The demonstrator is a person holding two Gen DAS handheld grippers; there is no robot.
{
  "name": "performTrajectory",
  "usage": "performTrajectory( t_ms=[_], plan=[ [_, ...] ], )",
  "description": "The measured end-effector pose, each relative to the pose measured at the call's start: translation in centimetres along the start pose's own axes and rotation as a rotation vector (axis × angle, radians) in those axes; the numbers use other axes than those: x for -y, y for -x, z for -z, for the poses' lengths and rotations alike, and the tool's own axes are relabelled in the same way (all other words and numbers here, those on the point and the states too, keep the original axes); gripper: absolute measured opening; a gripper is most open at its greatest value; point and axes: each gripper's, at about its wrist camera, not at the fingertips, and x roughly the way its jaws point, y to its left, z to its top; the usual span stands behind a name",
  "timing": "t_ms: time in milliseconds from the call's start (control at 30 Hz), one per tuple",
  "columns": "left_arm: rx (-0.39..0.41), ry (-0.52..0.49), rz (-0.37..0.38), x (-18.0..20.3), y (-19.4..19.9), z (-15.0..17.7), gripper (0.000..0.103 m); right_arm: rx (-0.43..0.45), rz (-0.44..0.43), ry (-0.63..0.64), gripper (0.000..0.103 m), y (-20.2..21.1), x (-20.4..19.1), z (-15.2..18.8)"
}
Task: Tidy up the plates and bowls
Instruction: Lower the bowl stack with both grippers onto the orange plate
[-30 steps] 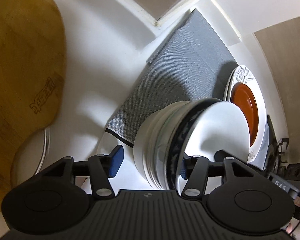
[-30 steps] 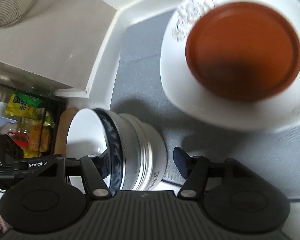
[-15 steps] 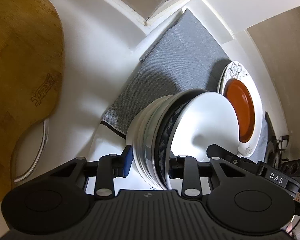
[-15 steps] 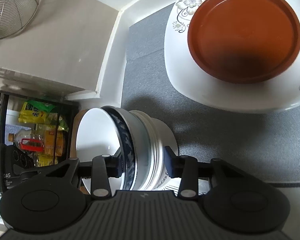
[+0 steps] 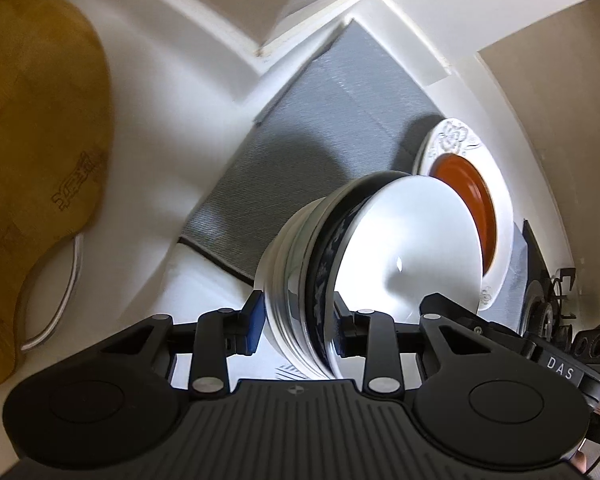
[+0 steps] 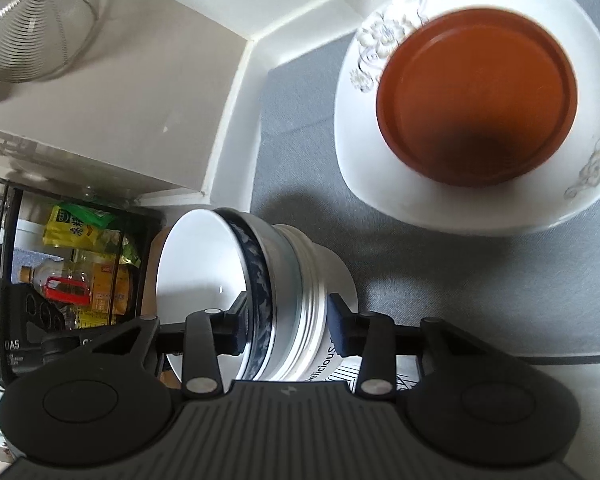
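Note:
A stack of nested bowls [image 5: 364, 264], white with a blue-patterned one on top, is held from both sides. My left gripper [image 5: 298, 324] is shut on its near rim, one blue pad [image 5: 254, 322] outside and the other finger inside the top bowl. From the opposite side my right gripper [image 6: 286, 330] is shut on the stack of bowls [image 6: 260, 280] in the same way. Beyond, on the grey mat [image 6: 440, 272], a brown plate [image 6: 476, 92] lies on a white flowered plate [image 6: 380, 168]. The same two plates, brown [image 5: 468, 196] on white [image 5: 452, 140], show behind the stack.
A wooden cutting board [image 5: 32, 140] lies left on the white counter. A wire strainer [image 6: 32, 28] hangs on the wall at top left. Below it stands a black rack with bottles and packets [image 6: 80, 272]. A stove grate [image 5: 556, 304] sits at the right edge.
Both grippers have closed from open onto the rims of the bowl stack. The stack has since come up a little with both, and the mat and plates look further off.

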Motion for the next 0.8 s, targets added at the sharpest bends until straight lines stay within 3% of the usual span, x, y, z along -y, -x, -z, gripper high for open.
performTrajectory(
  t_ms=[433, 800],
  plan=[
    [0.033, -0.140, 0.067, 7.6, 0.9, -1.9, 0.038, 0.167, 0.036, 0.062, 0.044, 7.5, -1.0, -3.8],
    [0.021, -0.208, 0.119, 13.8, -1.6, -5.0, 0.038, 0.271, 0.062, 0.035, 0.044, 11.4, 2.1, -9.4]
  ],
)
